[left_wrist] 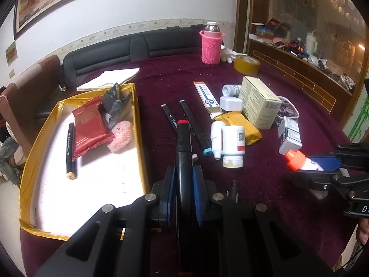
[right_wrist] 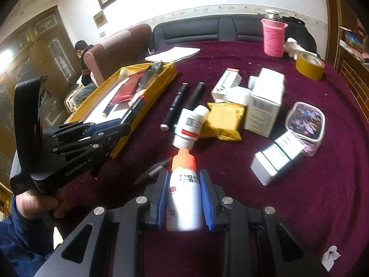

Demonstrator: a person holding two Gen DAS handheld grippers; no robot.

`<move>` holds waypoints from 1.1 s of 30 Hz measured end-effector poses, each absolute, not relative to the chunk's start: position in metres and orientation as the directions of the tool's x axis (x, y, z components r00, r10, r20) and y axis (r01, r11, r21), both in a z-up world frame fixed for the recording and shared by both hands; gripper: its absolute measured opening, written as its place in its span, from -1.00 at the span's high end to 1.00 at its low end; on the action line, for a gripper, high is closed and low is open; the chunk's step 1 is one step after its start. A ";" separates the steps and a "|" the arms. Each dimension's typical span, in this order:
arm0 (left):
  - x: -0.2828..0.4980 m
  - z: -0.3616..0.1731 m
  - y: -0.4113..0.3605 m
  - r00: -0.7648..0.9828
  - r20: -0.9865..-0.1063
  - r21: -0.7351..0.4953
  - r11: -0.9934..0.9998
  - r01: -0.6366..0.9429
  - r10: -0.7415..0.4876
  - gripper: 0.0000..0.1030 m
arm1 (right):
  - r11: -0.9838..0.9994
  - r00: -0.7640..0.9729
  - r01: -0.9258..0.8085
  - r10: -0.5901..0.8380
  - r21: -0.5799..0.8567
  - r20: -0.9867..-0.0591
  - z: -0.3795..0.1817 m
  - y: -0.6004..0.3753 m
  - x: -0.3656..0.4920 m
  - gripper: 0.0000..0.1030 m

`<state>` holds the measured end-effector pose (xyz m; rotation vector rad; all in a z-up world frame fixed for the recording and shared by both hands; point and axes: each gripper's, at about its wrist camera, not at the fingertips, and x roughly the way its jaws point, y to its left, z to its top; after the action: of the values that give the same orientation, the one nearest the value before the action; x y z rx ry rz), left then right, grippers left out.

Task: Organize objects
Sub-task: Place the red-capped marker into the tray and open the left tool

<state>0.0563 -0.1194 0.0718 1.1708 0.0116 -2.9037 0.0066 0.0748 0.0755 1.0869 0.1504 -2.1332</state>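
**Both grippers loaded above the maroon cloth**

Left gripper point(left_wrist: 183, 180) pinches a black marker with a red cap point(left_wrist: 183, 161) between blue pads, cap pointing forward, beside the yellow-rimmed white-floored cardboard tray point(left_wrist: 140, 124). Right gripper point(right_wrist: 183, 184) pinches a small white plastic bottle with an orange cap point(right_wrist: 183, 194), upright in the jaws, above the maroon velvet tablecloth point(right_wrist: 288, 207). Tray contains a red foil packet point(left_wrist: 88, 127) and another black marker point(left_wrist: 70, 150).
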 end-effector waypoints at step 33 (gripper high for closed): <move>0.062 0.049 -0.274 -0.709 -0.705 -0.276 -0.921 0.276 -0.001 0.72 | -0.607 -0.265 0.774 -0.570 0.181 -0.778 0.058 -0.131 -0.007 0.41</move>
<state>0.0624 -0.2740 0.0488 1.1197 0.5515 -2.7149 -0.0075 -0.1308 0.0578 1.0749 0.2965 -1.9641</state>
